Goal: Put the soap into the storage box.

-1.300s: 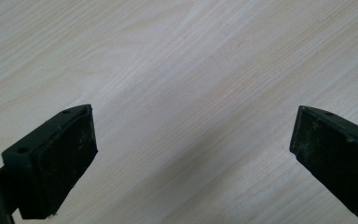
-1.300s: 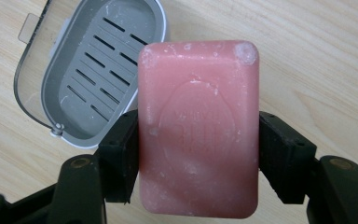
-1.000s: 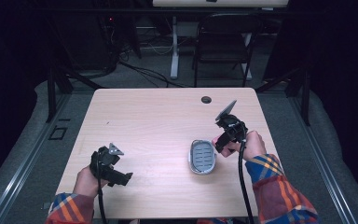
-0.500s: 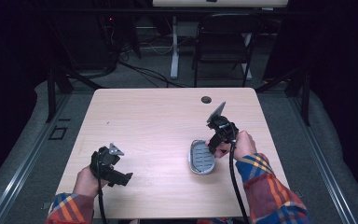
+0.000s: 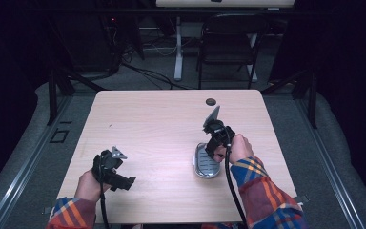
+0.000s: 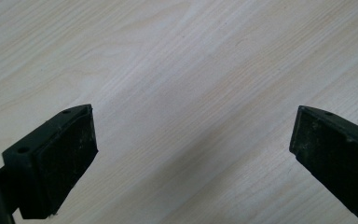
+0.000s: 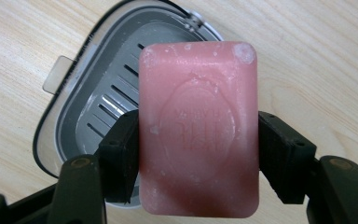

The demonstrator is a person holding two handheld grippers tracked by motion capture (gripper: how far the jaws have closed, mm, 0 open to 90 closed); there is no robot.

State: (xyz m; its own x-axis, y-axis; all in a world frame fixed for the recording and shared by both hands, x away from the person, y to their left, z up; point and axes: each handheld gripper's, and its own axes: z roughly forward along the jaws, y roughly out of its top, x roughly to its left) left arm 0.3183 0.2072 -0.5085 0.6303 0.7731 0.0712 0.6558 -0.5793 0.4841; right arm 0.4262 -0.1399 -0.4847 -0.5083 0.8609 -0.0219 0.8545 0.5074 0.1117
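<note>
Right hand-held gripper (image 7: 198,140) clamps pink soap (image 7: 198,128) above grey dish (image 7: 88,112).

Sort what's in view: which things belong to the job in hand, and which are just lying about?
In use:
- pink soap bar, clamped in the right gripper
- grey soap dish, slotted, beneath the bar

Lying about:
- left gripper, open over bare table
- small dark disc at the table's far edge
- chair behind

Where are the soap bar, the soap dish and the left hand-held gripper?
soap bar (image 7: 198,128), right gripper view, on its stamped pink face
soap dish (image 7: 81,98), right gripper view, on the slotted grey floor
left hand-held gripper (image 6: 193,156), left gripper view, midway between its two spread black jaws
</note>
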